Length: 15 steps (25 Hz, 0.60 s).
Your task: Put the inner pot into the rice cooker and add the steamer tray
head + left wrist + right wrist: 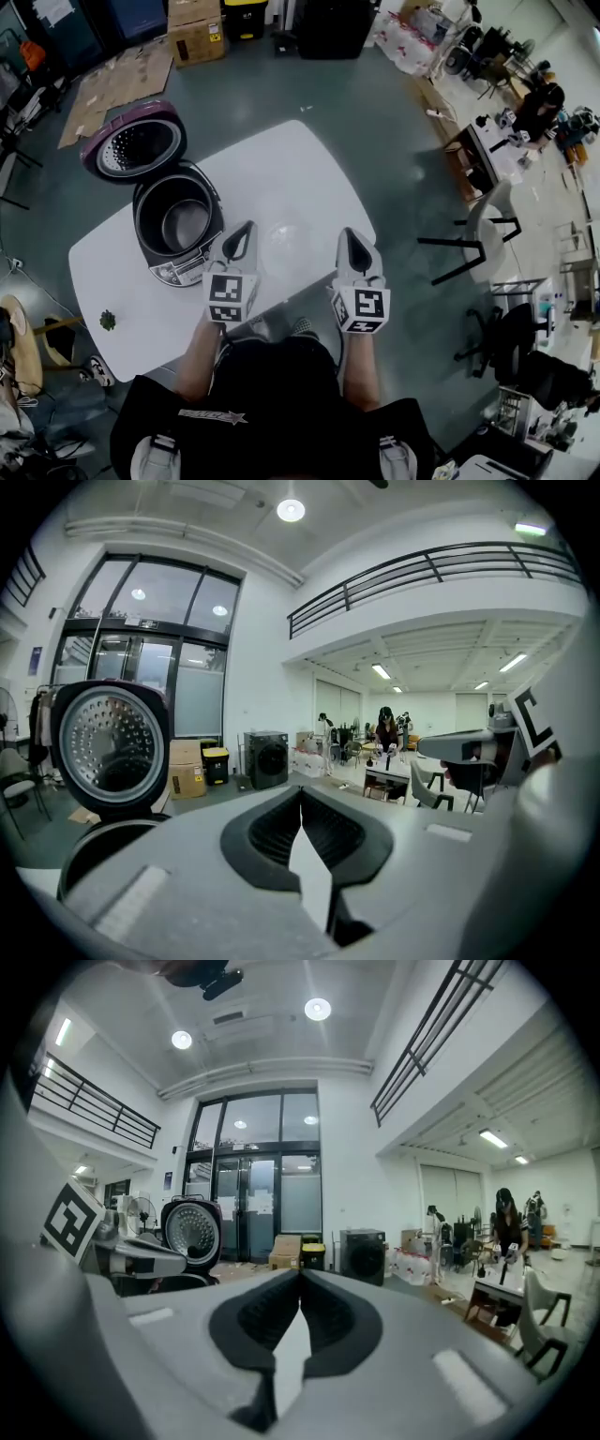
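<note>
Rice cooker (178, 270) open, interior hard to make out

Head view: high above the person, facing steeply down on the white table (300, 178), with the rice cooker (178, 225) at left and the left gripper (248, 226) and right gripper (349, 232) at the near edge. Left gripper view: low, close behind its own jaws, facing almost level across the room, with the raised lid (111, 745) near at left. Right gripper view: the same low, level stance, farther from the lid; it shares that lid, the cardboard box (187, 766) and the dark machine (269, 758) with the left gripper view.
</note>
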Each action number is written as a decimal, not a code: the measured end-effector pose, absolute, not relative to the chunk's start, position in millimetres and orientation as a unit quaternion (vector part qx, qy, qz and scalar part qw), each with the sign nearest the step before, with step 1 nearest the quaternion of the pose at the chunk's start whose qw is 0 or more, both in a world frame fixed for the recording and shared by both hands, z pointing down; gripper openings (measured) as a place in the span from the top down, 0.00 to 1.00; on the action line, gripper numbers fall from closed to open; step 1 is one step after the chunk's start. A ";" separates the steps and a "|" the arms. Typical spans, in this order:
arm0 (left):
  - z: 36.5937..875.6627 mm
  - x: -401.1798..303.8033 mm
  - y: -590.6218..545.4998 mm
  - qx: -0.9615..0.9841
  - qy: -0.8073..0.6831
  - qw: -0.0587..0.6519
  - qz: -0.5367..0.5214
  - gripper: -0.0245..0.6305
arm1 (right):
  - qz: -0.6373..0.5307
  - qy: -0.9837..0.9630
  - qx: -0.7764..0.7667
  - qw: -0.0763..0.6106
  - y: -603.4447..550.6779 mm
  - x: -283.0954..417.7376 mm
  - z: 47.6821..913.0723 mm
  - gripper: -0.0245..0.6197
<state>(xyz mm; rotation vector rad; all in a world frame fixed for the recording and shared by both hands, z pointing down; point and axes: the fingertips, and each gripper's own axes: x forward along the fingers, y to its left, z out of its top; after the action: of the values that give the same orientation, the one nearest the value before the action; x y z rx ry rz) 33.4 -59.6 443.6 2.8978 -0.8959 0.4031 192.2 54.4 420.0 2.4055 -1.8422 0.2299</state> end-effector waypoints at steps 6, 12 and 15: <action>461.1 60.0 -36.4 0.950 -0.271 0.046 0.151 0.94 | 0.110 -0.591 0.798 0.055 80.7 210.1 446.0 0.95; 504.3 72.0 -11.8 0.945 -0.244 0.085 0.203 0.68 | 0.155 -0.588 0.793 0.045 94.0 215.0 482.0 0.74; 526.6 69.6 -5.1 0.938 -0.243 0.101 0.225 0.63 | 0.194 -0.592 0.781 0.044 96.2 212.8 511.3 0.67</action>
<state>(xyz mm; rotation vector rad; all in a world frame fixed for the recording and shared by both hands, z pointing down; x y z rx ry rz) 69.6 -5.1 526.6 2.7717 -0.7168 0.6660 212.8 96.2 511.3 2.3867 -1.8095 0.5916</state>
